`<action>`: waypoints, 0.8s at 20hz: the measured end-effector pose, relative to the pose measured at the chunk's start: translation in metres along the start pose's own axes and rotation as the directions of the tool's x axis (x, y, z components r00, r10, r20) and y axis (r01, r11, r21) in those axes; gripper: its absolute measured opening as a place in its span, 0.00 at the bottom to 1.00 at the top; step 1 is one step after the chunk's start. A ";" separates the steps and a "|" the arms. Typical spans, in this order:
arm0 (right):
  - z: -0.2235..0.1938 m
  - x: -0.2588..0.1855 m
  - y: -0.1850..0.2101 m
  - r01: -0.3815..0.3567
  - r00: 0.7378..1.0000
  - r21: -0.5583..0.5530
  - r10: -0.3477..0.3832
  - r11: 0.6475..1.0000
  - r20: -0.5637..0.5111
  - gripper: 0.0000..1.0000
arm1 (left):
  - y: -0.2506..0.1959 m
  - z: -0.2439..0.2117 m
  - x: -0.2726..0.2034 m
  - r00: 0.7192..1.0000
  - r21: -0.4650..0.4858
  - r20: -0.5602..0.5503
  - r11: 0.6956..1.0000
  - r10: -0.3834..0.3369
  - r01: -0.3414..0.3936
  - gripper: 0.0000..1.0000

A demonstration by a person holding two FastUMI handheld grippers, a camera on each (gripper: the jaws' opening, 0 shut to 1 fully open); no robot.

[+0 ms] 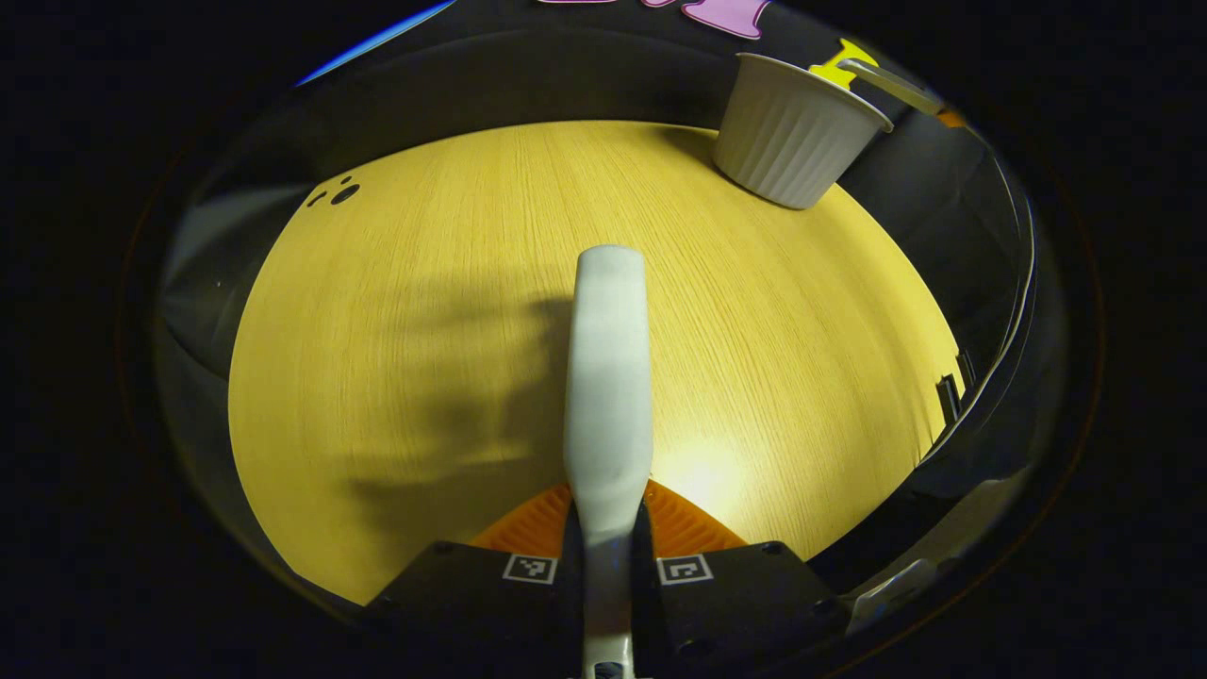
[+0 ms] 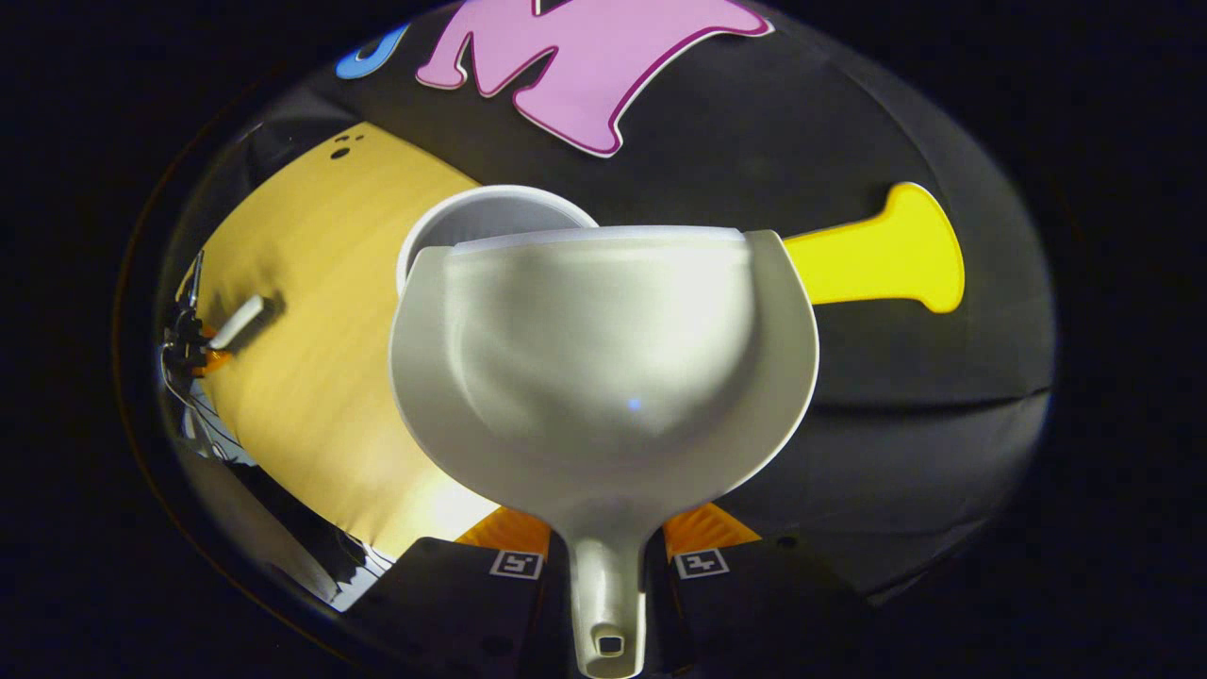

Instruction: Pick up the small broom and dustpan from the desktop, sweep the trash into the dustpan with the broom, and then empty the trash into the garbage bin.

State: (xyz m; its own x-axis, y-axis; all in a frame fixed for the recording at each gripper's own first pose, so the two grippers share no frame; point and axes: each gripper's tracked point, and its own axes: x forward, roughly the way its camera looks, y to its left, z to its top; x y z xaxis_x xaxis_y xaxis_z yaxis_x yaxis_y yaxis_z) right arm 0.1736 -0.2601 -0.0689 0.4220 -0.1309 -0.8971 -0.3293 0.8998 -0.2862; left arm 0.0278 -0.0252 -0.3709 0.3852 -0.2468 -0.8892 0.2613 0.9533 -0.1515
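Now the right gripper (image 2: 608, 556) clamps the dustpan (image 2: 603, 377) over the garbage bin (image 2: 471, 217) at the worktop's (image 1: 424, 330) far edge; the left gripper (image 1: 608, 556) clamps the broom (image 1: 608, 377). Misaligned tipping could spill trash.

A white ribbed plastic garbage bin (image 1: 798, 132) stands at the far right corner of the pale wooden desktop (image 1: 424, 311), directly behind the white plastic dustpan (image 2: 603, 368).

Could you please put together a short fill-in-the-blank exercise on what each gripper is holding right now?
1. The right gripper is shut on the handle of the ____.
2. The dustpan is held over the white ____.
3. The left gripper is shut on the ____.
4. The bin stands on the ____ desktop.

Missing words: dustpan; bin; broom; wooden
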 end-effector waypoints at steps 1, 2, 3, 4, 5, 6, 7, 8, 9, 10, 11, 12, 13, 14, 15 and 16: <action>-0.005 -0.008 0.009 -0.029 0.999 0.037 0.028 0.999 0.030 0.31 | 0.000 0.001 -0.001 1.000 0.000 0.000 1.000 0.001 -0.001 0.24; -0.010 -0.014 0.020 -0.059 0.997 0.068 0.055 0.996 0.057 0.31 | 0.001 0.002 -0.001 1.000 -0.001 0.001 1.000 0.002 -0.002 0.24; -0.016 -0.020 0.032 -0.085 0.994 0.091 0.078 0.992 0.079 0.35 | 0.001 0.002 -0.002 1.000 -0.001 0.002 1.000 0.004 -0.004 0.24; -0.025 -0.026 0.044 -0.104 0.991 0.102 0.095 0.989 0.092 0.35 | 0.003 0.002 -0.003 1.000 -0.001 0.002 1.000 0.008 -0.008 0.24; -0.033 -0.031 0.056 -0.118 0.989 0.106 0.108 0.987 0.101 0.36 | 0.004 0.003 -0.004 1.000 0.002 0.002 1.000 0.012 -0.012 0.24; -0.044 -0.033 0.072 -0.137 0.986 0.108 0.125 0.985 0.107 0.35 | 0.005 0.003 -0.005 1.000 0.006 0.002 1.000 0.016 -0.016 0.24; -0.054 -0.033 0.091 -0.170 0.981 0.109 0.158 0.979 0.110 0.40 | 0.006 0.003 -0.006 1.000 0.010 0.003 1.000 0.019 -0.019 0.24; -0.065 -0.031 0.113 -0.205 0.975 0.111 0.193 0.972 0.110 0.31 | 0.006 0.003 -0.007 1.000 0.010 0.002 1.000 0.020 -0.020 0.24; -0.075 -0.028 0.133 -0.232 0.970 0.114 0.220 0.966 0.105 0.35 | 0.006 0.003 -0.007 1.000 0.009 0.000 1.000 0.020 -0.020 0.24; -0.086 -0.022 0.155 -0.254 0.965 0.110 0.244 0.961 0.096 0.36 | 0.007 0.003 -0.008 1.000 0.009 0.000 1.000 0.022 -0.022 0.22; -0.095 -0.016 0.175 -0.272 0.961 0.115 0.263 0.955 0.088 0.36 | 0.008 0.003 -0.009 1.000 0.009 0.000 1.000 0.026 -0.026 0.24; -0.105 -0.009 0.198 -0.297 0.954 0.119 0.288 0.948 0.081 0.31 | 0.010 0.002 -0.009 1.000 0.008 -0.002 0.999 0.031 -0.031 0.24; -0.111 -0.001 0.220 -0.320 0.947 0.136 0.312 0.937 0.081 0.39 | 0.011 0.002 -0.009 0.999 0.002 -0.003 0.999 0.036 -0.036 0.24; -0.119 0.008 0.244 -0.346 0.938 0.152 0.339 0.926 0.073 0.36 | 0.013 0.001 -0.009 0.999 -0.003 -0.007 0.999 0.039 -0.039 0.24; -0.126 0.019 0.265 -0.360 0.933 0.164 0.355 0.918 0.060 0.35 | 0.015 0.000 -0.009 0.999 -0.006 -0.011 0.999 0.044 -0.044 0.24; -0.134 0.029 0.285 -0.368 0.930 0.169 0.366 0.914 0.046 0.31 | 0.017 0.000 -0.009 0.999 -0.005 -0.014 0.999 0.053 -0.053 0.24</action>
State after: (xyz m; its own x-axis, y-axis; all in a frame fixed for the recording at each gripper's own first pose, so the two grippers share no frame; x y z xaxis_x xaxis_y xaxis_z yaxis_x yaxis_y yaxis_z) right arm -0.0210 -0.0634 -0.2214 0.3108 0.2265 -0.9231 -0.3136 0.9412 0.1254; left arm 0.0286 -0.0062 -0.3657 0.3865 -0.1937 -0.9017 0.2361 0.9659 -0.1063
